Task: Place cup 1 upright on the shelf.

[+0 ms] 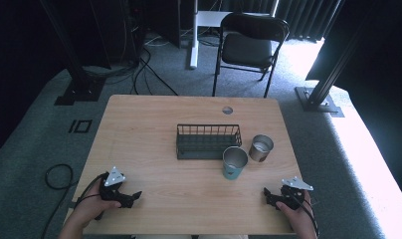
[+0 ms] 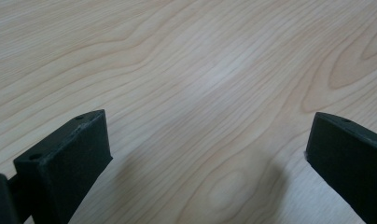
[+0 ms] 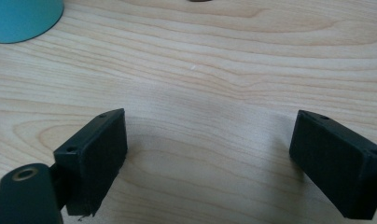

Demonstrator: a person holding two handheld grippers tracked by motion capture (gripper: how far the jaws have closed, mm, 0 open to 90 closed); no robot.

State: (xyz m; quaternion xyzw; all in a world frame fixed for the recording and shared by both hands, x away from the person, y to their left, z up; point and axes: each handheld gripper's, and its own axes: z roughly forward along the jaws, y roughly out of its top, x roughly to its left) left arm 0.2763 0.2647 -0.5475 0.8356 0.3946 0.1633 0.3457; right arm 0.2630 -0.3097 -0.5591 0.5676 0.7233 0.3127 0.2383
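My left gripper [image 1: 134, 195] lower left of high view, jaws spread wide, holding nothing. My right gripper [image 1: 266, 193] lower right, likewise wide apart, bare. Teal cup [image 1: 235, 162] centre frame, well apart from both; bare table [image 1: 154, 124] between. Steel cup [image 1: 260, 148] just beside it. Wire basket [image 1: 207, 141] behind. Contents of cups and basket: cannot tell.

The left gripper [image 1: 134, 195] and right gripper [image 1: 266, 192] rest low at the near corners (each held in a hand), jaws spread wide, pointing inward toward each other.
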